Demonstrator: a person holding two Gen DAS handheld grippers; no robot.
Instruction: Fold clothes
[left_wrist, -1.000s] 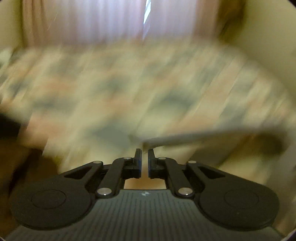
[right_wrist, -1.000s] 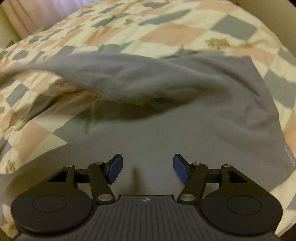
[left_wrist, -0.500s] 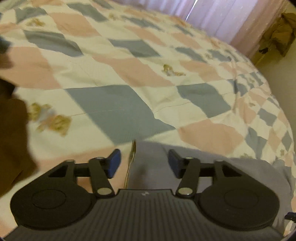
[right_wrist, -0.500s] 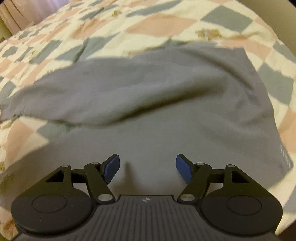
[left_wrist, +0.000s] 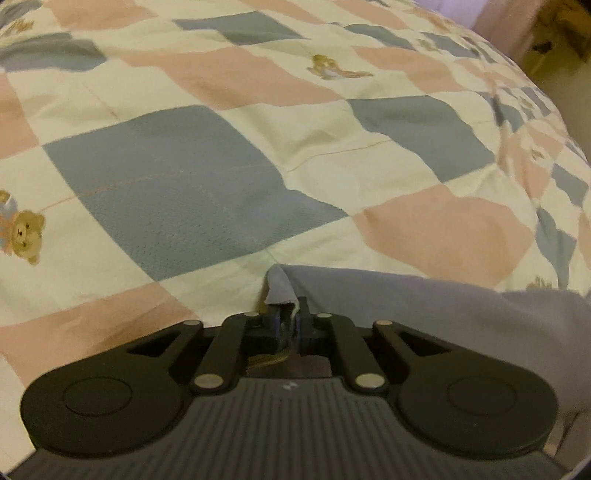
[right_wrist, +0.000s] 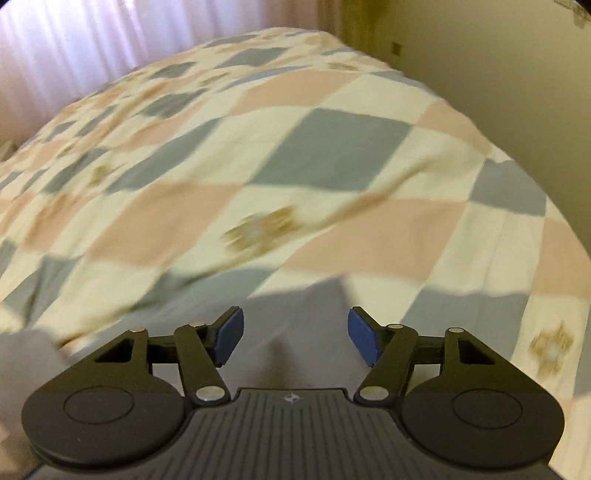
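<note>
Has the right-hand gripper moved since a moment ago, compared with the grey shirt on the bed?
Yes. The right gripper, jaws open, has shifted toward the shirt's far edge: the shirt filled its view before; now mostly quilt lies ahead.

The room was dimly and warmly lit; daylight was diffused through a glowing curtain (right_wrist: 66, 48) far beyond the right claw (right_wrist: 295, 336). The quilt (right_wrist: 332, 155) ahead of that claw was smeared by motion blur. The left wrist view was sharper. Both pictures were bowed by fisheye distortion, with darkened corners.
</note>
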